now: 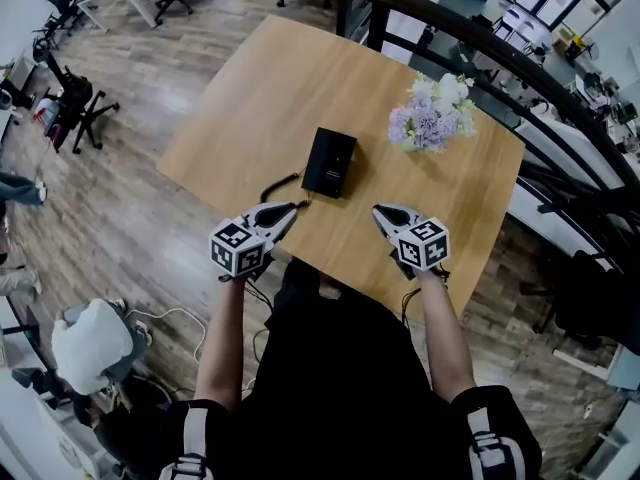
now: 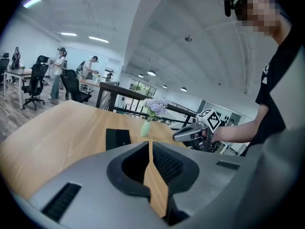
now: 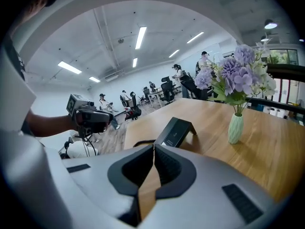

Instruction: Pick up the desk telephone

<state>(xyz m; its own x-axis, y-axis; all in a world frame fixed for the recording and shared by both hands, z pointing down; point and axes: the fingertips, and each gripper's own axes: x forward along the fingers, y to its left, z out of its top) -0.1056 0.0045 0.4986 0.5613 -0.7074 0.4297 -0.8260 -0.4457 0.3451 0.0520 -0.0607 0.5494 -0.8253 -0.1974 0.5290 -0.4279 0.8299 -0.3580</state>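
The desk telephone (image 1: 330,162), a flat black unit, lies near the centre of the head view on the bench (image 1: 240,108). Its cord (image 1: 281,184) curls off its lower left corner toward the near bench edge. A vase of flowers (image 1: 432,118) stands to its upper right, apart from it. The left gripper (image 1: 294,208) and the right gripper (image 1: 380,211) hover just below the phone in the frame, one on either side. Both point at it with fingers closed on nothing.

This looks like the approach. To do it well, the fingers need to open before they reach the phone. Taking it by both long sides should keep it level. The left gripper should come in clear of the cord, so the cord neither snags nor drags the phone sideways.
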